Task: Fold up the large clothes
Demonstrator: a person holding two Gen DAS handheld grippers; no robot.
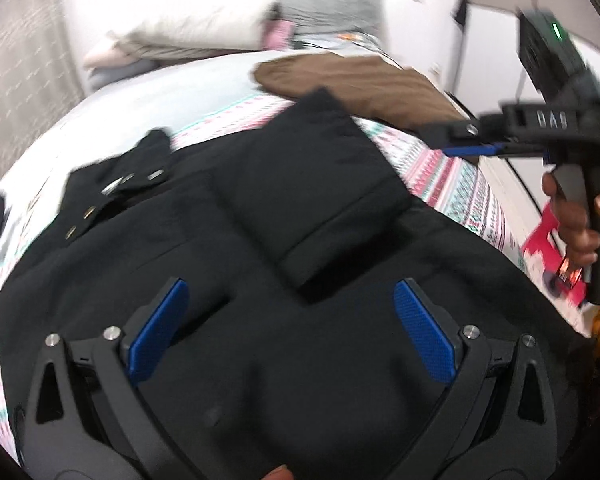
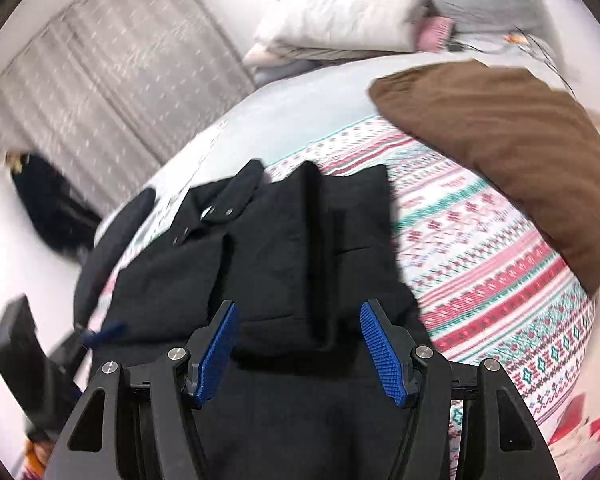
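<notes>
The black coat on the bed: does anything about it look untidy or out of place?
The black coat with metal snap buttons has one sleeve folded across its body, but its collar flap lies crumpled and askew on the patterned bedsheet.

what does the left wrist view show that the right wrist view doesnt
Only the left wrist view: the right gripper from the side, held by a hand, and a pink item beyond the bed's edge.
Only the right wrist view: the curtain, a dark bag on the floor, and the left gripper as a blur at the lower left edge.
Both: the black coat with a sleeve folded across it, the patterned bedcover, the brown garment, the white pillow, and each camera's own open jaws, holding nothing.
</notes>
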